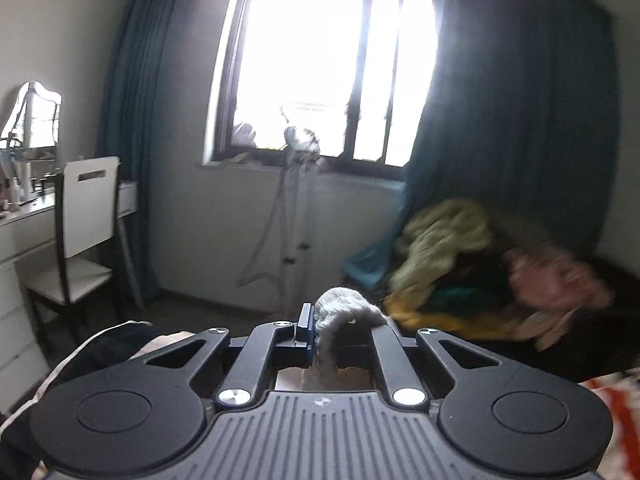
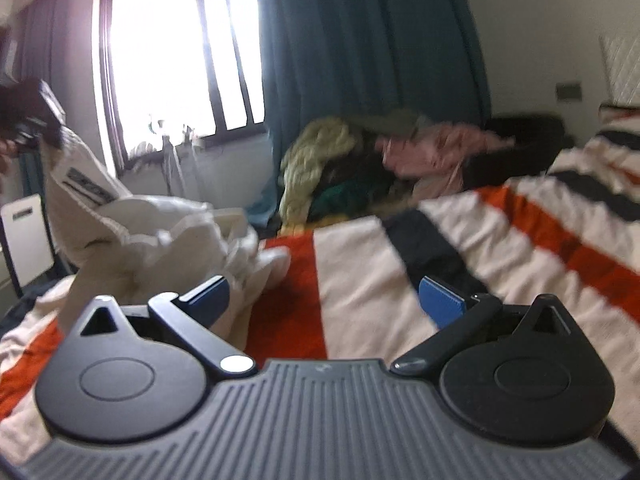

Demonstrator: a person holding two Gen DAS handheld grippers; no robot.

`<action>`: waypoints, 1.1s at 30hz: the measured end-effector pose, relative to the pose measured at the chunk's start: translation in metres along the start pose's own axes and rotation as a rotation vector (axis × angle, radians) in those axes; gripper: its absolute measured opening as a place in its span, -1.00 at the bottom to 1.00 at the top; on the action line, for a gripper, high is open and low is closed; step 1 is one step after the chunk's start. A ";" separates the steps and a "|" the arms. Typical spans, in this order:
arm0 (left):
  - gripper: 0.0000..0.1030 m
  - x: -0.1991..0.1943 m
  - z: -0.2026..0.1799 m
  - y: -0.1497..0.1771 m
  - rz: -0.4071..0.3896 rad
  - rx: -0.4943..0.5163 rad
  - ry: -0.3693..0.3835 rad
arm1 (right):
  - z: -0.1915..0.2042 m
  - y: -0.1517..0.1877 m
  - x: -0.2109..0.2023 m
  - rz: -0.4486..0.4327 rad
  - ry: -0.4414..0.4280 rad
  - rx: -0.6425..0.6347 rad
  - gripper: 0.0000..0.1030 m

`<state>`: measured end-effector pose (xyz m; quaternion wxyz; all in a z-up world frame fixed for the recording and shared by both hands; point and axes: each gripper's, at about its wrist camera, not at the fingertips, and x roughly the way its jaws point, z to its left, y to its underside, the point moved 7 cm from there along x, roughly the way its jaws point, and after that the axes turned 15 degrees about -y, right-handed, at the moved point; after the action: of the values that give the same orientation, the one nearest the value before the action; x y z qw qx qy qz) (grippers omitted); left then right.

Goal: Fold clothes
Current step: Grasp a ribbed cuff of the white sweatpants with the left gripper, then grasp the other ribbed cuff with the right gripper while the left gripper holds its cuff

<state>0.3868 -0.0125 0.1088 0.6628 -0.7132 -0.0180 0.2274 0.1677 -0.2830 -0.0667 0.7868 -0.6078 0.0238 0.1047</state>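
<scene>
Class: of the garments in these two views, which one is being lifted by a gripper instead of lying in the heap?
The white garment. The left gripper is shut on its knitted edge, pulling it up off the striped blanket; the yellow, green and pink clothes stay piled by the curtain.

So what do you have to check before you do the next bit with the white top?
1. Left tool shut on the white garment: ok, cloth is pinched between the pads.
2. Garment lifted off the striped blanket: not ok, the lower part lies bunched on it.
3. Right tool open and free: ok, nothing between its pads.
4. Right tool near loose cloth: ok, the garment lies beside its left pad.
5. Garment free of the clothes pile: ok, apart.
6. Which edge is held: cannot tell.
</scene>
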 end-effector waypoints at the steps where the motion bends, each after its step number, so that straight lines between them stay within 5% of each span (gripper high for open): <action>1: -0.84 -0.022 0.005 -0.003 -0.018 -0.010 0.024 | 0.001 -0.004 -0.006 -0.021 0.008 -0.010 1.00; 8: -0.84 -0.161 0.080 -0.004 -0.129 -0.154 0.173 | 0.015 -0.032 -0.054 -0.143 0.007 -0.042 1.00; 13: -0.84 -0.210 0.160 0.053 -0.150 -0.177 0.155 | 0.045 -0.033 -0.084 -0.086 -0.060 -0.066 0.99; 18: -0.83 -0.199 0.216 0.123 -0.030 -0.203 0.103 | 0.074 -0.015 -0.096 0.036 -0.183 -0.029 0.85; 19: -0.83 -0.193 0.226 0.134 0.003 -0.218 0.086 | 0.079 -0.008 -0.093 0.081 -0.221 -0.018 0.53; 21: -0.83 -0.181 0.246 0.147 0.055 -0.267 0.055 | 0.089 0.009 -0.083 0.180 -0.297 0.035 0.23; 29: -0.83 -0.151 0.318 0.186 0.190 -0.411 -0.022 | 0.138 0.084 -0.042 0.478 -0.434 0.022 0.11; 33: -0.83 -0.127 0.329 0.184 0.227 -0.447 -0.036 | 0.157 0.105 -0.021 0.503 -0.470 0.007 0.09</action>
<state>0.1080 0.2325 -0.0345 0.4584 -0.8354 0.0008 0.3034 0.1122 -0.1100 -0.1227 0.7224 -0.5396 -0.0087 0.4323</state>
